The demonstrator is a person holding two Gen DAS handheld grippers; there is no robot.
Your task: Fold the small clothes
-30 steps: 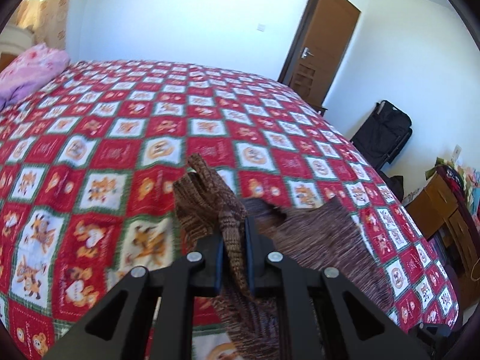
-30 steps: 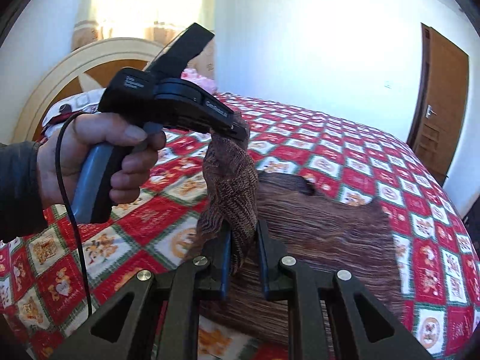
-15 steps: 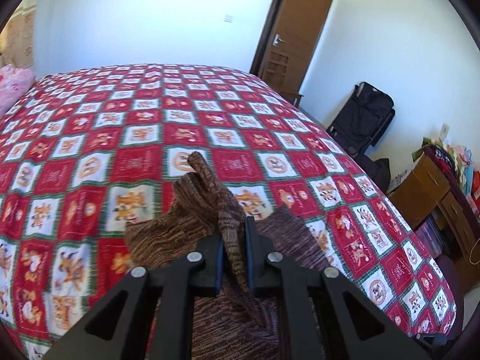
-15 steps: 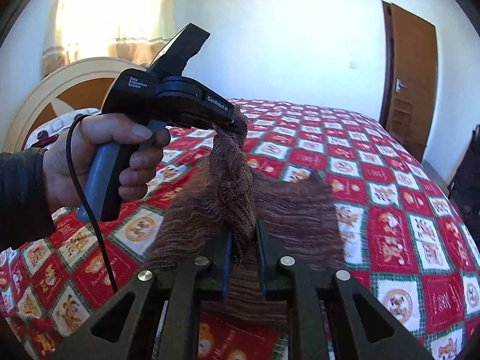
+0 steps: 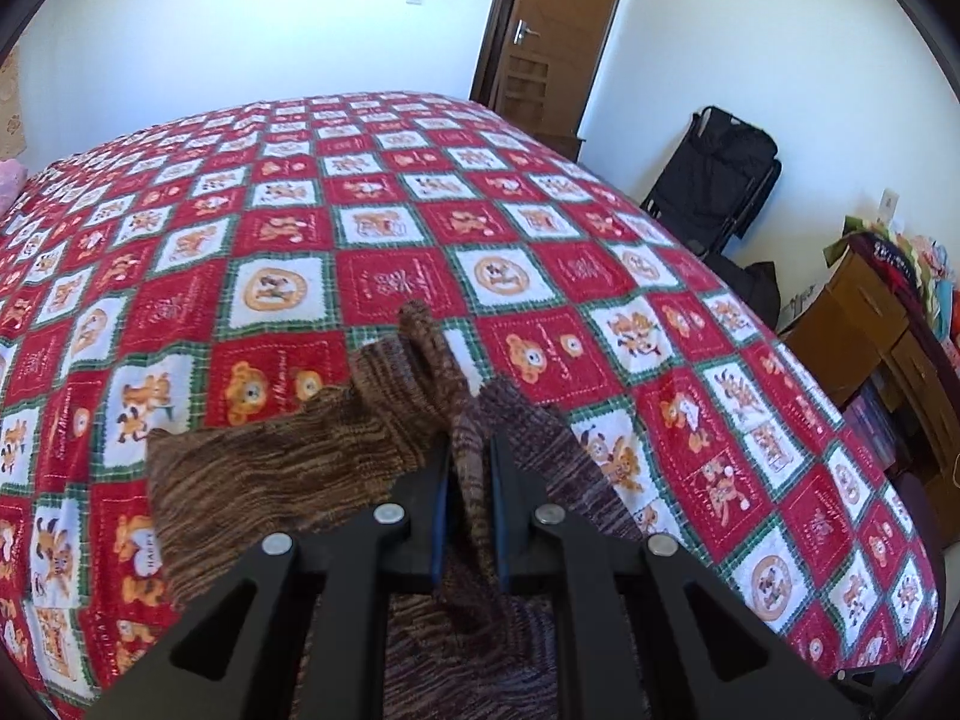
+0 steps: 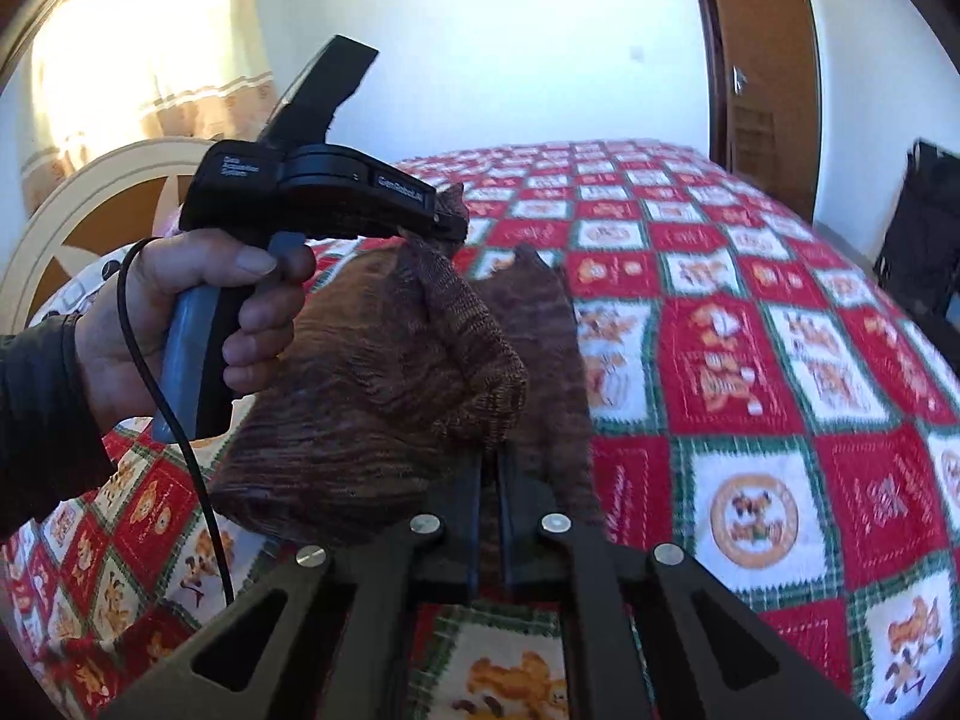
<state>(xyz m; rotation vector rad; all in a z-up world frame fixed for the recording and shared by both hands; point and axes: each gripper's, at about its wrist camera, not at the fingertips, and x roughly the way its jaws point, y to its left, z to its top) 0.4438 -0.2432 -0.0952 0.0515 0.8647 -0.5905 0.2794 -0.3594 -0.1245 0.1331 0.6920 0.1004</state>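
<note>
A brown striped knit garment (image 5: 270, 468) hangs partly lifted over the red patchwork bed quilt (image 5: 390, 210). My left gripper (image 5: 470, 450) is shut on a bunched fold of it. In the right wrist view a hand (image 6: 180, 312) holds that left gripper (image 6: 450, 225), which pinches the garment (image 6: 360, 396) at its top. My right gripper (image 6: 492, 462) sits lower, and its jaws are closing to a thin slit. The fold bulges over its tips and a thin edge of knit lies between them. The garment's lower part trails onto the quilt (image 6: 750, 360).
A wooden door (image 5: 558, 30) stands behind the bed. A black folded chair (image 5: 720, 174) leans on the right wall, near a wooden cabinet (image 5: 870, 324) piled with clothes. A round headboard (image 6: 90, 210) and a sunlit curtain (image 6: 150, 48) are at the left.
Both grippers have carried the garment across the bed and a little lower. The right gripper's jaws have narrowed from a thick fold to a thin slit. The left grip is unchanged.
</note>
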